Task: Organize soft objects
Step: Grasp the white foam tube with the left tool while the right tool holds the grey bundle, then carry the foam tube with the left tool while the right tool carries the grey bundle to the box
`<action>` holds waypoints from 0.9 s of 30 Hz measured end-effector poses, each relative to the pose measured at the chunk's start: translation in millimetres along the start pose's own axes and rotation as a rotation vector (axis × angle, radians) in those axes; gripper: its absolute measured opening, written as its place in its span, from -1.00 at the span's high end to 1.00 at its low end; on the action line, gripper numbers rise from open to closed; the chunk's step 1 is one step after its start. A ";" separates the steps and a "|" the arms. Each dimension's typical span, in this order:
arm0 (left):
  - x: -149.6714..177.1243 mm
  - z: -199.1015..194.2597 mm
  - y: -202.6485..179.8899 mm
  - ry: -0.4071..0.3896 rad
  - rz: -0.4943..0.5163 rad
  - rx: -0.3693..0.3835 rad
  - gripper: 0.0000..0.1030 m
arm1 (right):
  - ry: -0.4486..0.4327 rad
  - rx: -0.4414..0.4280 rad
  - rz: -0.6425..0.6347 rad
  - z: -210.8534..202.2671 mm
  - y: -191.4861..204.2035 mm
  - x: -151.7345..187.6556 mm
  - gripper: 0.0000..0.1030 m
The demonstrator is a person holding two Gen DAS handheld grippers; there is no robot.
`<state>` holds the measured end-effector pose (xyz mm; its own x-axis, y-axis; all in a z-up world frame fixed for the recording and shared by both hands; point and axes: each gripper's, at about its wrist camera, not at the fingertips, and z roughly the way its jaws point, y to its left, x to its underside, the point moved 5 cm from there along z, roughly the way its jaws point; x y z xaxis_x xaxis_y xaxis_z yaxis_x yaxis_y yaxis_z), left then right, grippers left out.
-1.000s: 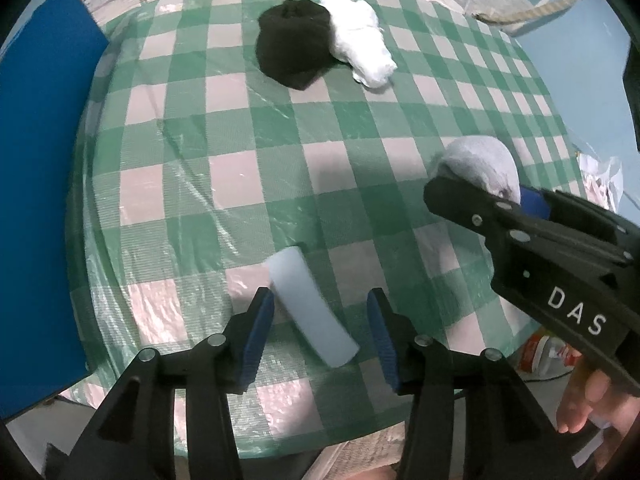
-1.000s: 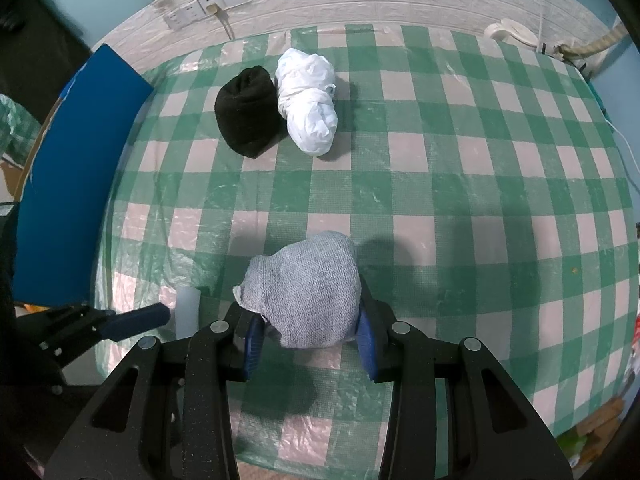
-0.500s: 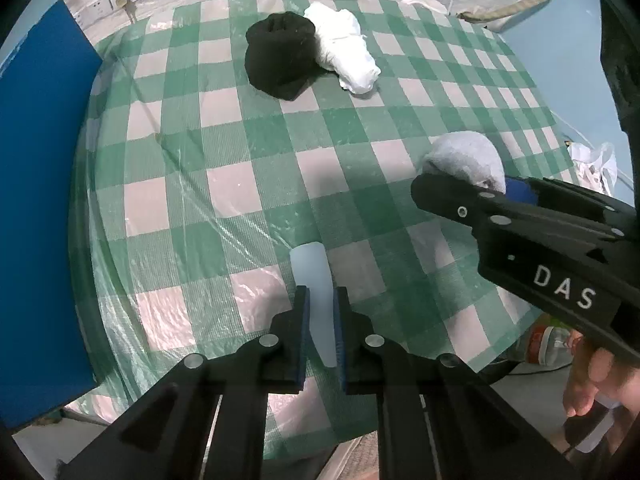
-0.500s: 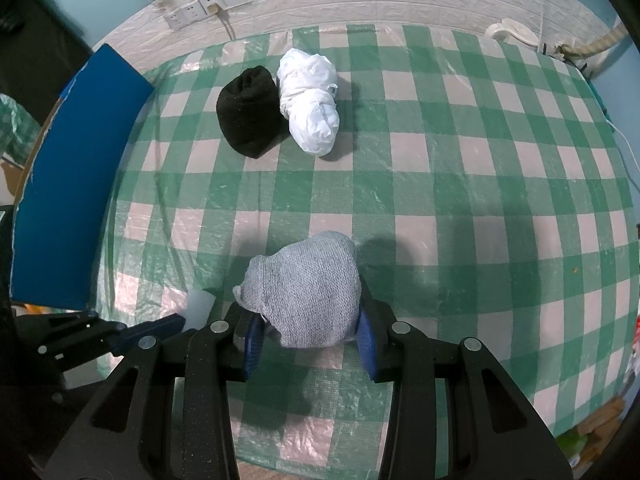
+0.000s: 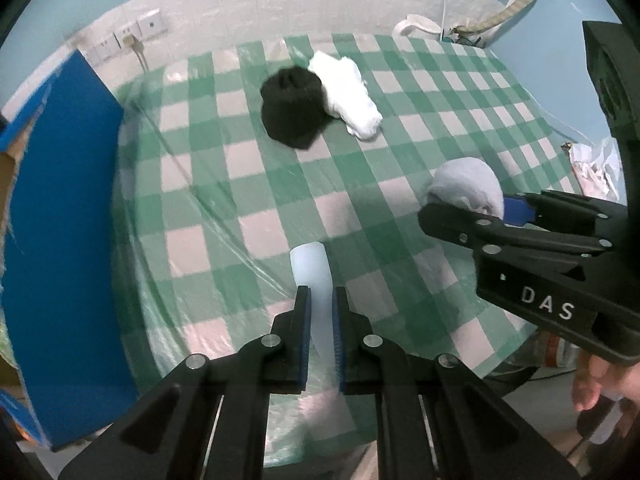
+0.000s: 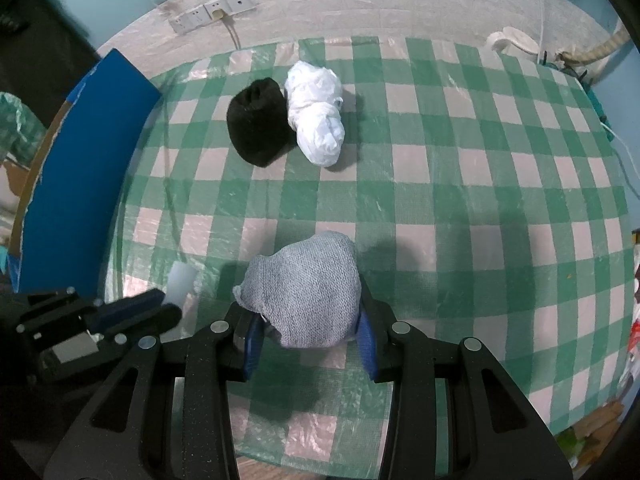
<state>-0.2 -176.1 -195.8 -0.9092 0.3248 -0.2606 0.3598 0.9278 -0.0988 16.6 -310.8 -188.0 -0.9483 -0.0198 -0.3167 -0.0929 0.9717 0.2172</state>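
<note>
From my remote seat, the pale foam strip [image 5: 311, 268] vanishes at its near end behind the left gripper [image 5: 321, 336]; the grey bundle [image 6: 308, 292] masks the right gripper [image 6: 310, 334] pads; the counter [image 6: 500, 200] is cropped below.

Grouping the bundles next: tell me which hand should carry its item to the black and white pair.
Right, probably: its gripper already clamps the grey bundle, with bare checked cloth ahead. The left gripper holds only a pale foam strip.

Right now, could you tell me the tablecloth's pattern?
Green and pale pink checks on the tablecloth, clearest in the right wrist view.
</note>
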 end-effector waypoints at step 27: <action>-23.1 -54.8 33.2 -0.168 0.021 -0.129 0.80 | -0.098 -0.006 -0.148 -60.9 50.0 -13.4 0.25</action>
<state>21.3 -142.7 -140.3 -0.8500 0.3191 -0.4191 0.3385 0.9405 0.0296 6.2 -276.3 -116.6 -0.8901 -0.1398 -0.4339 -0.2318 0.9584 0.1667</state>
